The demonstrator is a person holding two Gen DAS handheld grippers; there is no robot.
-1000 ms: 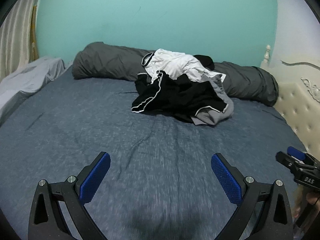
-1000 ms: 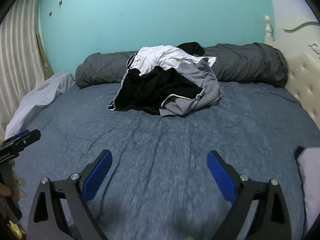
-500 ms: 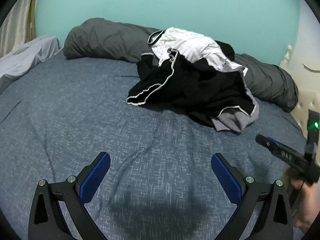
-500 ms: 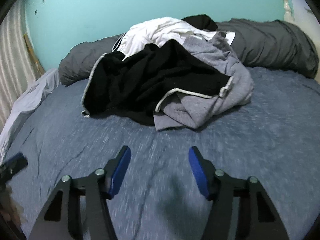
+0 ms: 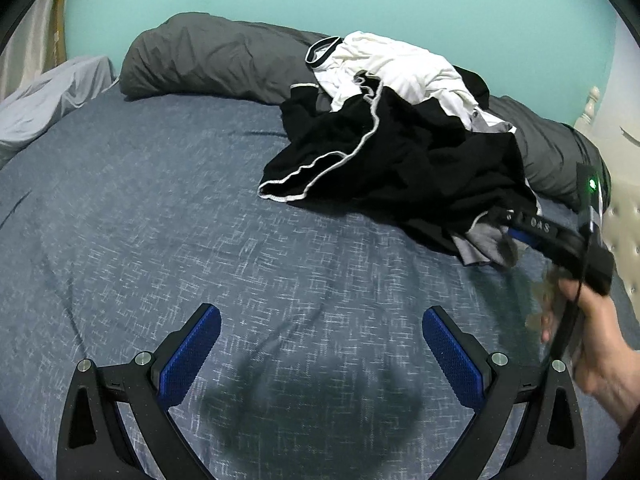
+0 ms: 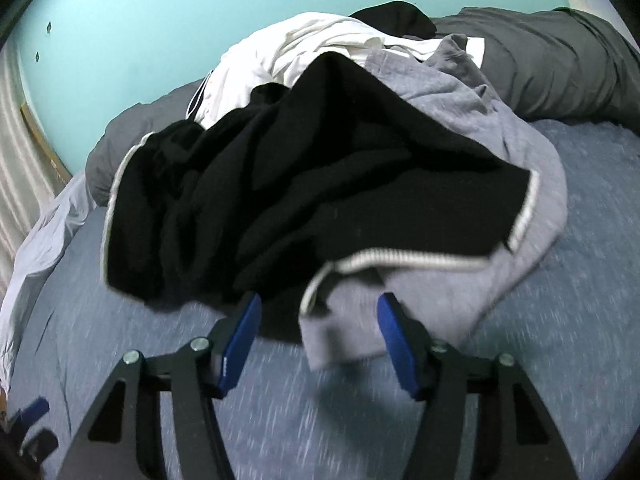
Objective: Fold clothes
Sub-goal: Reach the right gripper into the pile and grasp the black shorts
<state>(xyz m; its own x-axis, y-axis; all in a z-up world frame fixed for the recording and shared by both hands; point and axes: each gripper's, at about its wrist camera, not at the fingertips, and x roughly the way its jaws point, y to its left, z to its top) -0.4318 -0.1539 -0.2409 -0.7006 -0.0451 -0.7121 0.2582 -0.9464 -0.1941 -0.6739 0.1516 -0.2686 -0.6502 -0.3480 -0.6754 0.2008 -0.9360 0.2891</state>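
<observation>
Since a second ago, both grippers have pushed forward across the blue bed sheet (image 5: 168,216), and the right gripper (image 6: 318,340) has narrowed its jaws and reached the clothes pile (image 6: 320,152).

At far left, a pale crumpled sheet (image 5: 52,100) lies at the bed's edge, cut off by the frame. The left gripper (image 5: 320,348) hovers over bare sheet near the viewer, released, jaws spread wide, holding nothing.

Toward the right, the pile sits at the far side of the bed against a long grey bolster (image 5: 216,60): a black garment with white trim (image 6: 280,184) on top, a white one (image 6: 288,52) behind, a grey one (image 6: 480,128) beneath. The right gripper's blue pads (image 6: 240,340) straddle the grey garment's near corner, not yet clenched.

A hand (image 5: 592,340) holds that gripper at the right edge, blurred by motion.
</observation>
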